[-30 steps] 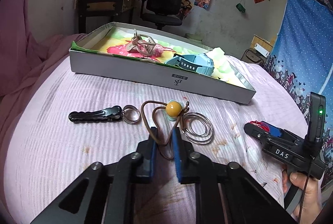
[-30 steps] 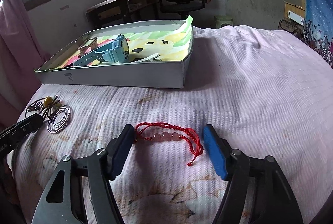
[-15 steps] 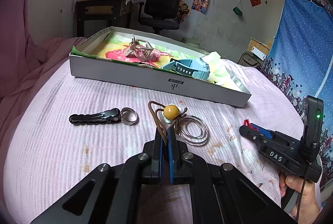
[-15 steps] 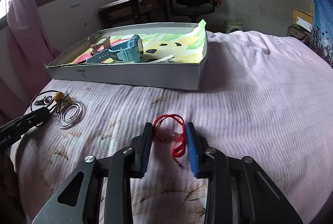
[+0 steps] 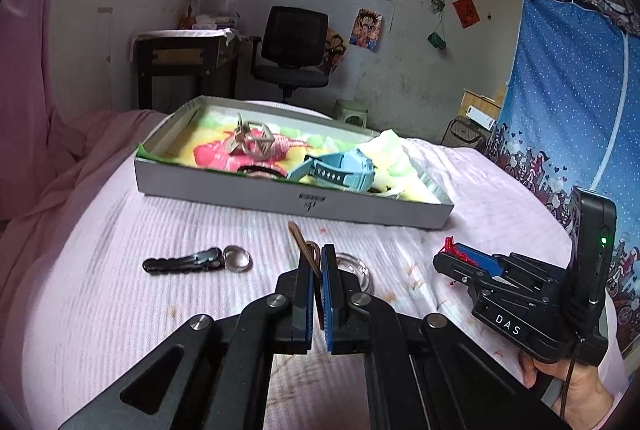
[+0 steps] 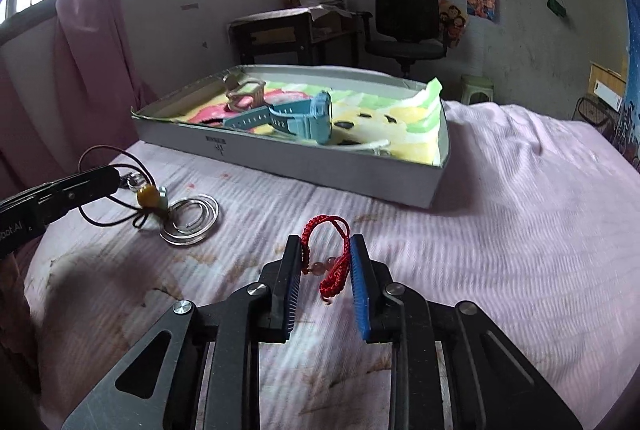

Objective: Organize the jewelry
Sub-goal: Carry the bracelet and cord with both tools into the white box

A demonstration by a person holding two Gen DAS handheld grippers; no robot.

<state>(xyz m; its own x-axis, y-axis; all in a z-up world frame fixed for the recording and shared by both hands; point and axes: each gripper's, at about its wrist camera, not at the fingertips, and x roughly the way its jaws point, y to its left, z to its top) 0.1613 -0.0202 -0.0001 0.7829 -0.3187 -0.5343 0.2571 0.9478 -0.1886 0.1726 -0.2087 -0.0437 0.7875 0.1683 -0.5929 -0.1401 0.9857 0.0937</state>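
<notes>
The matt black plastic left gripper [image 5: 318, 262], its pads ribbed blue rubber, pinches a brown leather-like cord necklace [image 5: 303, 244] with a glossy amber bead [image 6: 146, 195]. Just right of it lie shiny coiled silver wire bangles [image 6: 191, 222]; to its left, a glossy black plastic hair clip [image 5: 183, 262] and a polished metal ring [image 5: 237, 260]. The right gripper [image 6: 326, 262] squeezes a red braided thread bracelet [image 6: 326, 238] with smooth pink beads. Beyond, a matt white cardboard box [image 5: 280, 196] holds a pale blue plastic watch [image 5: 340, 172]. Ribbed pink cloth bedspread [image 6: 500, 230], stained, lies beneath.

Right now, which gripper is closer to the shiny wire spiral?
Left. The left gripper is right beside the wire spiral, pinching the brown cord. The right gripper holds the red bracelet farther away.
</notes>
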